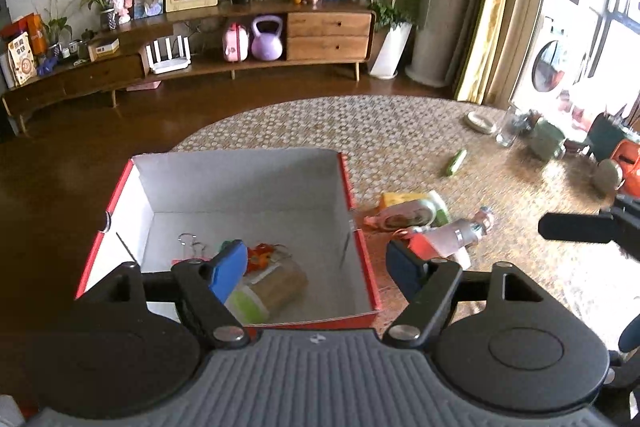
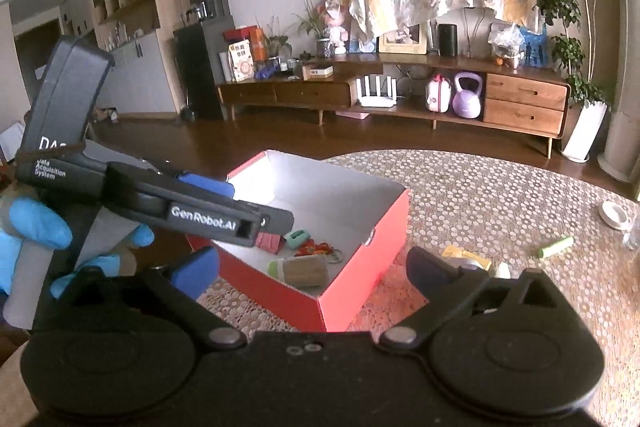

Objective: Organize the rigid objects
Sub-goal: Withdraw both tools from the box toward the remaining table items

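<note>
A red box with a white inside (image 1: 240,187) stands on the patterned table; it also shows in the right wrist view (image 2: 360,223). Inside lie a wood-look jar with a green lid (image 1: 272,291), binder clips (image 1: 192,247) and an orange keyring (image 1: 260,257). My left gripper (image 1: 316,267) is open and empty above the box's near right corner. My right gripper (image 2: 312,271) is open and empty, above the box's near side. Right of the box lie a clear bottle (image 1: 456,235), a tape dispenser (image 1: 404,217) and a green tube (image 1: 454,163).
A glass (image 1: 510,127), a small dish (image 1: 480,123) and green containers (image 1: 548,143) stand at the table's far right. The other gripper's black finger (image 1: 576,227) juts in from the right. A gloved hand holding the left gripper (image 2: 36,227) fills the right wrist view's left side.
</note>
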{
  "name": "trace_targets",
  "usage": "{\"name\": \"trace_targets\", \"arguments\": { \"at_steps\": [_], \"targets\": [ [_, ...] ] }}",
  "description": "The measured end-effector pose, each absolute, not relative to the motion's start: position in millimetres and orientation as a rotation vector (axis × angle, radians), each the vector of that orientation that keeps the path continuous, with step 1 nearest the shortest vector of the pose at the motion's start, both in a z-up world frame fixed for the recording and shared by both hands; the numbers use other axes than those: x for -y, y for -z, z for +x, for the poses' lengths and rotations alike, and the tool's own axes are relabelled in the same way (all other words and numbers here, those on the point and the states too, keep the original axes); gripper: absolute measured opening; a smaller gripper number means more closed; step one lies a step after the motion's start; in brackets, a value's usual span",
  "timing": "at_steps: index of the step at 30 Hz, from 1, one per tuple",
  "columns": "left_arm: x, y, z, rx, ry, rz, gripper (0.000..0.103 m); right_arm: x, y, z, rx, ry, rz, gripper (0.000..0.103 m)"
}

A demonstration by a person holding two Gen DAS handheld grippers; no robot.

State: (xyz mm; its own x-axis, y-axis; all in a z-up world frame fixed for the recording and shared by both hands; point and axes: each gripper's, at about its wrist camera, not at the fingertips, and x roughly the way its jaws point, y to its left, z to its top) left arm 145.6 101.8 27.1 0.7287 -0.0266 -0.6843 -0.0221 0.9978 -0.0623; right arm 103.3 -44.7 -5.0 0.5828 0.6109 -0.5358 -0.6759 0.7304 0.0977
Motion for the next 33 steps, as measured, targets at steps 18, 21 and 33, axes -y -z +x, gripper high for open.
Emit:
{"name": "trace_targets", "arguments": {
  "at_steps": [18,21,33],
  "targets": [
    [-33.2,-2.7,111.5,-0.624,0.044,-0.065,0.084,135.3,33.4,87.6,-0.551,-0.644,-0.054,0.103],
    [-23.7,6.0,114.7,-0.629,0.043,-0.077,0.084,150.2,38.3,92.8,-0.559,-0.608,-0.046,0.103],
    [20.3,45.9,139.3,-0.670,0.081,-0.019,0.084,177.3,58.3,138.4,-0.606,-0.507,-0.110,0.103]
  ]
}}
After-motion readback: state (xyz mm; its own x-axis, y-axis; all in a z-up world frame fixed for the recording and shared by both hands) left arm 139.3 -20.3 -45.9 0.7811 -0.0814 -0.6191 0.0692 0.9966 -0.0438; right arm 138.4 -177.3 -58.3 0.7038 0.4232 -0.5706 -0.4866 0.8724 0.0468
